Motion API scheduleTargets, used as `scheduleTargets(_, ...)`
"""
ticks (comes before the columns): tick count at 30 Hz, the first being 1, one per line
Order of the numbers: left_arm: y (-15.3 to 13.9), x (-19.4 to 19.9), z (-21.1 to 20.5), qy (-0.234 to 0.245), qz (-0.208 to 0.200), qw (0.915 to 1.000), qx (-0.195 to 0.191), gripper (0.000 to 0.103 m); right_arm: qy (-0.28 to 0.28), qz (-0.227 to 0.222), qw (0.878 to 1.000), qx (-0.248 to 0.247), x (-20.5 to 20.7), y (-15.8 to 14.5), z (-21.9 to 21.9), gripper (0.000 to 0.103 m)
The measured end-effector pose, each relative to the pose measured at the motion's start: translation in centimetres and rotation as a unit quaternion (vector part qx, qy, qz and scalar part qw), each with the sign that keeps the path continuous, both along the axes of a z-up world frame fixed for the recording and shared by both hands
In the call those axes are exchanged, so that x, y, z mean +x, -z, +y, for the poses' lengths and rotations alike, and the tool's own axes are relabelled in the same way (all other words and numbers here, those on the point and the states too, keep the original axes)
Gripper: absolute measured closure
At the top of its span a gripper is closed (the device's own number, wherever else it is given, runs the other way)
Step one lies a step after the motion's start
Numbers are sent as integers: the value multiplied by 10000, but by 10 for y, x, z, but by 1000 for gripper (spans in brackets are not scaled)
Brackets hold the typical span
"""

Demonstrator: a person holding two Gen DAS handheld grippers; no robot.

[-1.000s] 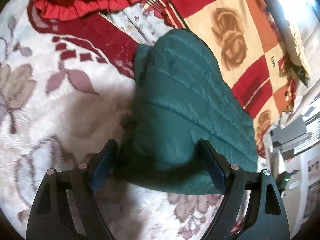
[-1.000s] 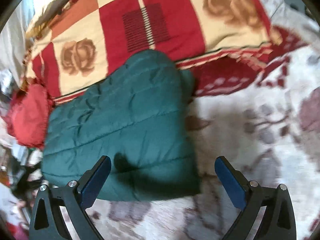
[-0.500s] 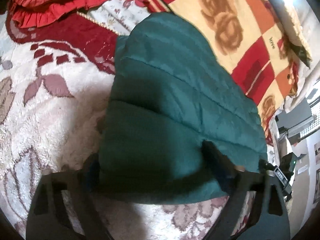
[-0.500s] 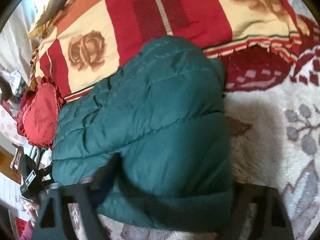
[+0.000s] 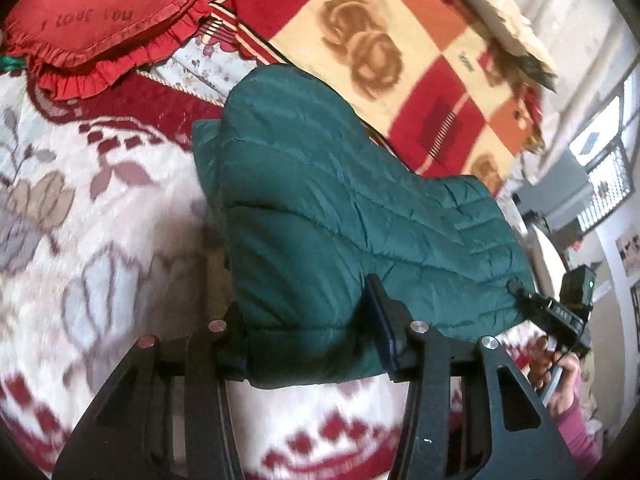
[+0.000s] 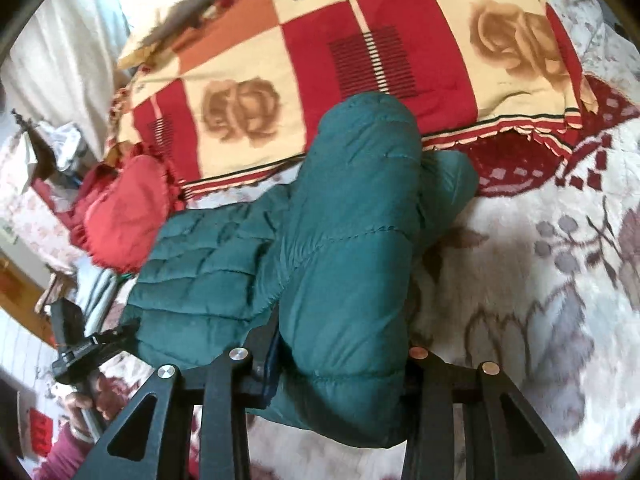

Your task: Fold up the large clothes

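A dark green quilted puffer jacket (image 5: 328,208) lies folded on a white and red floral blanket (image 5: 80,216). My left gripper (image 5: 308,328) is shut on the jacket's near left edge, with padding bulging between the fingers. In the right wrist view the same jacket (image 6: 352,240) is bunched and lifted at its near right edge, and my right gripper (image 6: 340,360) is shut on that thick fold. The other gripper and the hand holding it show at the edge of each view, the right one (image 5: 568,316) and the left one (image 6: 80,344).
A red heart-shaped frilled cushion (image 5: 100,12) lies at the far left. A red, orange and cream rose-patterned quilt (image 6: 360,52) lies behind the jacket. Room clutter and a window (image 5: 600,160) lie beyond the bed's edge.
Both grippers moved forward onto the jacket's near edge and closed on it. The near edge now stands bunched and raised off the blanket.
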State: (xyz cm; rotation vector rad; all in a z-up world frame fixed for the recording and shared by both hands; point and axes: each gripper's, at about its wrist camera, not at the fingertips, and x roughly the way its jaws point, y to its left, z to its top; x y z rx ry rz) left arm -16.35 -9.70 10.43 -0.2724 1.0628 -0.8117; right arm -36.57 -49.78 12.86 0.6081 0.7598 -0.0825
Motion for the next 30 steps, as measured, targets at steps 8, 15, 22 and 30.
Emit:
scheduleTargets(8,28,-43,27,-83,264,9990,363,55,286,286,9976,558,-58,34,6,61)
scheduleTargets(15,30,-51,17,-637,56,9943,853,36,778,826,9923,-493,-64,34,11,29)
scheduleTargets(22,1,-88,11,-1044,-857,9778,1600,36,994,560,9806,-1596,-81,-15,47,25)
scheduleTargets(30,-22,-138,-3,-1181,-1587,9663,1648,36,633,9,9809,-1838,-80,-32,119,22)
